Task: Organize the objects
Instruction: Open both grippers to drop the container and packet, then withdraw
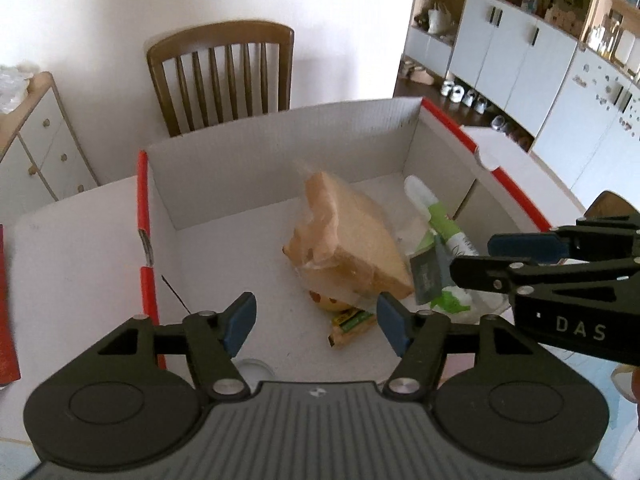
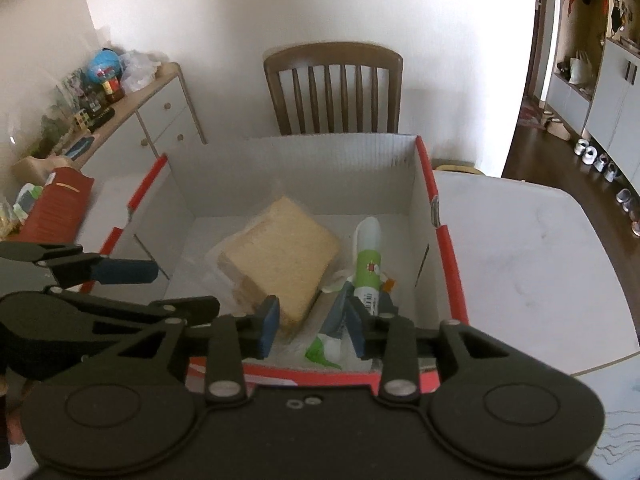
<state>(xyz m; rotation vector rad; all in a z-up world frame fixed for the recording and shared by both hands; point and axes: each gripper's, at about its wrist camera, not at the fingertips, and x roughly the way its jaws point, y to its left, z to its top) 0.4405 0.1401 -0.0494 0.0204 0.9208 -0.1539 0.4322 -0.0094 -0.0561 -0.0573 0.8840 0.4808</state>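
A white cardboard box (image 1: 256, 160) (image 2: 288, 172) with red edges stands on the white table. Inside lie a bagged loaf of sliced bread (image 1: 352, 248) (image 2: 280, 256), a green and white tube (image 1: 444, 228) (image 2: 368, 264) and a small yellow packet (image 1: 352, 322). My left gripper (image 1: 316, 322) is open and empty above the box's near side. My right gripper (image 2: 312, 328) (image 1: 480, 256) is open over the box's near right corner. A grey-blue packet (image 2: 340, 312) (image 1: 428, 276) stands next to its right finger; contact is unclear.
A wooden chair (image 1: 224, 76) (image 2: 336, 88) stands behind the table. A white sideboard (image 2: 152, 120) with clutter is at the left. A red carton (image 2: 56, 208) lies left of the box. White cupboards (image 1: 520, 60) and shoes line the right wall.
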